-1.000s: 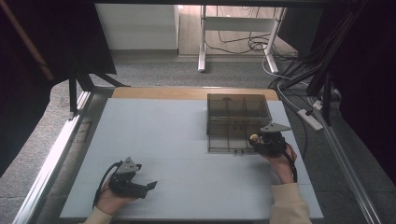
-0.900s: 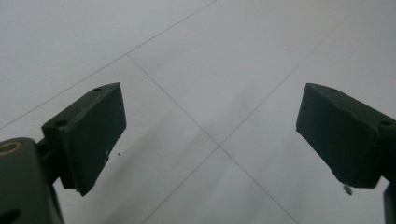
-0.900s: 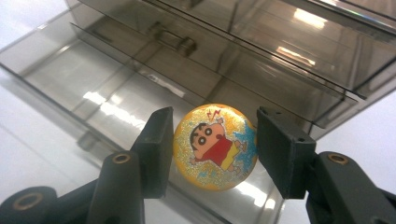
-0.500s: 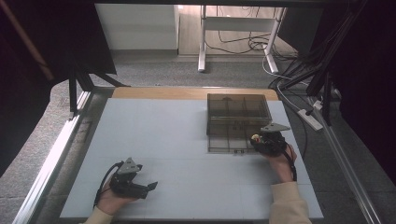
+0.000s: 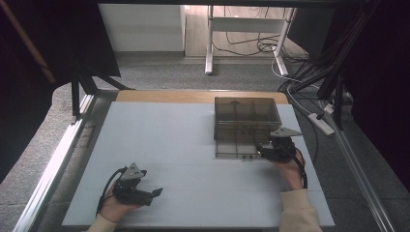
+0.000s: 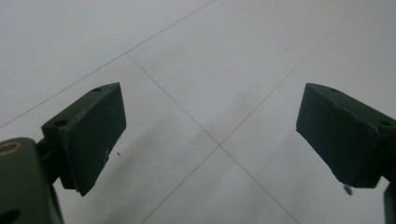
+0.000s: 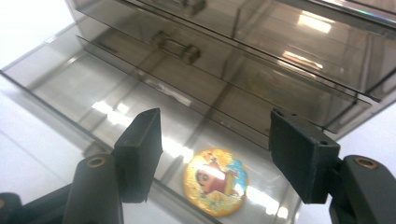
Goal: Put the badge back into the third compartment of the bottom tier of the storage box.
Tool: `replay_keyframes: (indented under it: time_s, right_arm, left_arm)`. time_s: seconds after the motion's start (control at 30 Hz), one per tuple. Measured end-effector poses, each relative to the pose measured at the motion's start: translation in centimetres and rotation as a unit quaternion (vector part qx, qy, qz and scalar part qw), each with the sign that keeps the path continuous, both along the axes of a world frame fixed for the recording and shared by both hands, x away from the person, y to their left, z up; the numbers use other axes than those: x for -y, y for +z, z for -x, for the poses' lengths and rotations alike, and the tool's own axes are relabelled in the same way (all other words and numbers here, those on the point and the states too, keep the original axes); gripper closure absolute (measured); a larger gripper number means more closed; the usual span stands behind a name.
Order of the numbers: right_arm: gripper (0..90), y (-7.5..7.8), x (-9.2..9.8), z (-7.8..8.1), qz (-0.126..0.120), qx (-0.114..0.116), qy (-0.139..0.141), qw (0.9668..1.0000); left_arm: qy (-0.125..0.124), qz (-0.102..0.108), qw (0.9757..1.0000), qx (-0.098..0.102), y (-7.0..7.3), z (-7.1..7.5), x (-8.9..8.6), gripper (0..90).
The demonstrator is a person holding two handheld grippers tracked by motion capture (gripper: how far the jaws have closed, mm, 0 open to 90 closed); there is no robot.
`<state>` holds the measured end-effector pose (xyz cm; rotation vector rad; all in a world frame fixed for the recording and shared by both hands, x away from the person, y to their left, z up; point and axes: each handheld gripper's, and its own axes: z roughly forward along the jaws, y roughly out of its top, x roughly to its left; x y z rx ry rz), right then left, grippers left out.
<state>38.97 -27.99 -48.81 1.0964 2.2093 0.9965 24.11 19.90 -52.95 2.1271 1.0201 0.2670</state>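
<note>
Our right gripper (image 7: pixel 215 163) stands with its jaws apart, and they have just been opening; nothing is pressed between the pads. Straight below the gap, a round yellow badge (image 7: pixel 215 181) with a cartoon figure lies flat on the floor of a pulled-out drawer (image 7: pixel 140 112). That drawer belongs to a smoky transparent organizer box (image 5: pixel 246 116) near the far right corner of the table (image 5: pixel 169 145); it sticks out toward our side, and in the high view our right gripper (image 5: pixel 270 149) sits at its near right corner.

Our left gripper (image 6: pixel 210 135) also stands open, holding nothing, over bare table surface. In the high view it (image 5: pixel 145 195) rests close to the near edge, left of the middle, well apart from the box.

The relation that counts: the badge lies just ahead of and under the right jaws, inside the drawer, while the left hand is far off. The badge has no long axis, so any approach angle suits it. The drawer runs in and out of the box toward us, so we judge that the right hand is the one placed to deal with either.
</note>
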Motion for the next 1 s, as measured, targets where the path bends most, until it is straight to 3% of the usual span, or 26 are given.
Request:
replay_keyframes:
  time_s: [0.47, 0.67, 1.0]
  right_arm:
    - [34.4, 0.3, 0.7, 1.4, -0.025, -0.007, 0.026, 0.9993]
    - [34.3, 0.2, 1.0, 2.0, -0.021, -0.009, 0.029, 0.9993]
    - [34.3, 0.6, 0.3, 4.0, -0.012, -0.008, 0.06, 0.9981]
  left_arm:
    - [-0.002, 0.002, 1.0, -0.001, -0.2, -0.1, 0.0, 8.5]
    - [-0.009, 0.0, 1.0, -0.001, -0.2, -0.1, 0.2, 8.4]
    - [0.006, 0.006, 0.9999, 0.01, 0.0, 0.0, -0.3, 8.4]
